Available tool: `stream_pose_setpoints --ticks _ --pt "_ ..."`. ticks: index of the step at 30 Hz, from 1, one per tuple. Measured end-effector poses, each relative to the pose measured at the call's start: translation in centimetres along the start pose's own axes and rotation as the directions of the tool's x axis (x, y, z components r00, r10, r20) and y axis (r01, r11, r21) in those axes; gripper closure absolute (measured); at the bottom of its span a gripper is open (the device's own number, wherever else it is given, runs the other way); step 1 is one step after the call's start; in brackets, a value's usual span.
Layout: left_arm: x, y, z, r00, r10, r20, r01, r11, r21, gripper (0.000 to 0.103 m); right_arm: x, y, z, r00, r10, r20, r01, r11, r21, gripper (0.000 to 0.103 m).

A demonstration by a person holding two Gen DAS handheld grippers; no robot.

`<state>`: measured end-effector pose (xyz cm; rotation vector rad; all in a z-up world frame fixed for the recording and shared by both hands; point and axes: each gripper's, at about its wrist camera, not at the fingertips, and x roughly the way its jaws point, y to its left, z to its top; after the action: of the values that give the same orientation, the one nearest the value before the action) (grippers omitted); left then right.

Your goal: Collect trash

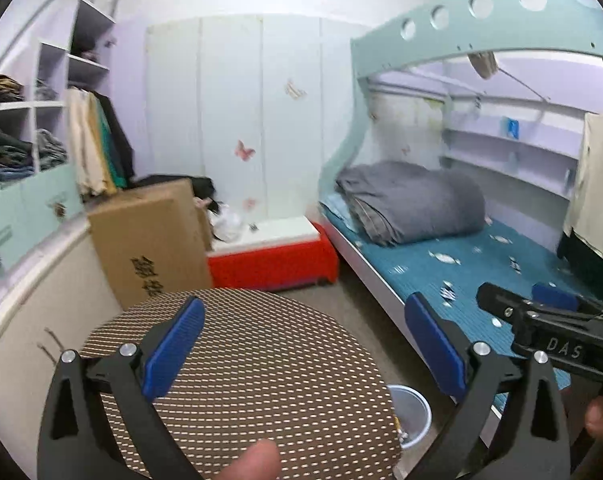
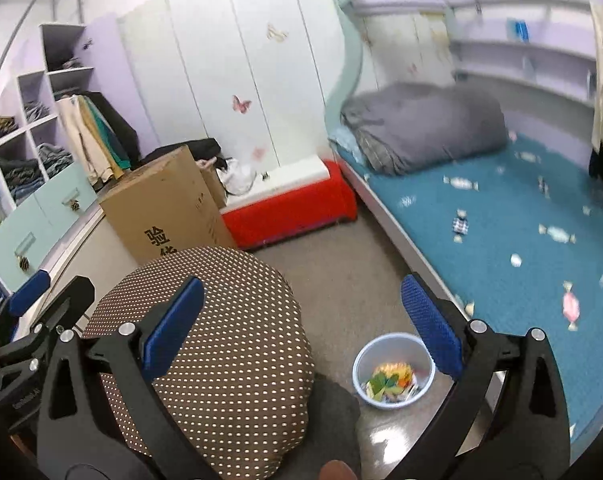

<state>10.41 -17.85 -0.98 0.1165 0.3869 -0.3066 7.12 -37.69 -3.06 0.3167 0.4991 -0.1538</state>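
Observation:
A small pale blue trash bin [image 2: 393,372] stands on the floor between the round stool and the bed, with coloured wrappers inside; its rim shows in the left wrist view [image 1: 411,412] too. My left gripper [image 1: 305,344] is open and empty above the stool. My right gripper [image 2: 301,324] is open and empty above the floor near the bin. The right gripper also shows at the right of the left wrist view [image 1: 541,312], the left one at the left edge of the right wrist view [image 2: 33,304].
A round brown dotted stool [image 2: 221,340] is at the front. A teal bed [image 2: 501,232] with a folded grey blanket [image 2: 421,132] lies right. A cardboard box [image 2: 161,208], a red and white chest [image 2: 285,200] and open wardrobe shelves [image 2: 41,140] are left and behind.

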Motion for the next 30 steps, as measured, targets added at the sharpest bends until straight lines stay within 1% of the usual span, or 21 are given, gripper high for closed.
stream_pose_setpoints --ticks 3,6,12,15,18,23,30 --pt "-2.1 1.4 0.1 0.999 0.03 0.032 -0.03 0.999 -0.018 0.005 -2.1 1.9 0.1 0.999 0.014 0.047 -0.012 1.0 -0.025 0.006" --pt "-4.2 2.7 0.1 0.998 0.042 0.056 -0.039 0.998 -0.054 0.005 -4.2 3.4 0.1 0.995 0.007 0.099 -0.002 0.998 -0.056 0.006" --pt "-7.3 3.7 -0.2 0.992 0.072 0.107 -0.064 0.995 -0.077 0.005 -7.6 6.0 -0.4 0.983 0.021 0.182 0.003 0.991 -0.135 0.006" --pt "-8.5 4.1 -0.8 0.99 0.079 0.117 -0.068 0.992 -0.102 0.005 -8.8 7.3 -0.8 0.974 0.01 0.225 0.029 0.985 -0.17 0.006" --pt "-10.2 4.8 -1.5 0.987 0.081 0.141 -0.061 0.988 -0.139 0.005 -9.5 8.1 -1.3 0.971 0.032 0.235 0.014 0.981 -0.191 0.006" --pt "-12.0 5.8 -2.0 0.975 0.137 0.175 -0.112 0.983 -0.148 0.005 -10.2 8.9 -1.9 0.965 0.032 0.261 0.025 0.977 -0.212 0.006" --pt "-13.7 7.0 -2.3 0.968 0.156 0.198 -0.123 0.978 -0.171 0.005 -11.4 9.5 -2.2 0.957 0.043 0.288 0.022 0.975 -0.221 0.006"
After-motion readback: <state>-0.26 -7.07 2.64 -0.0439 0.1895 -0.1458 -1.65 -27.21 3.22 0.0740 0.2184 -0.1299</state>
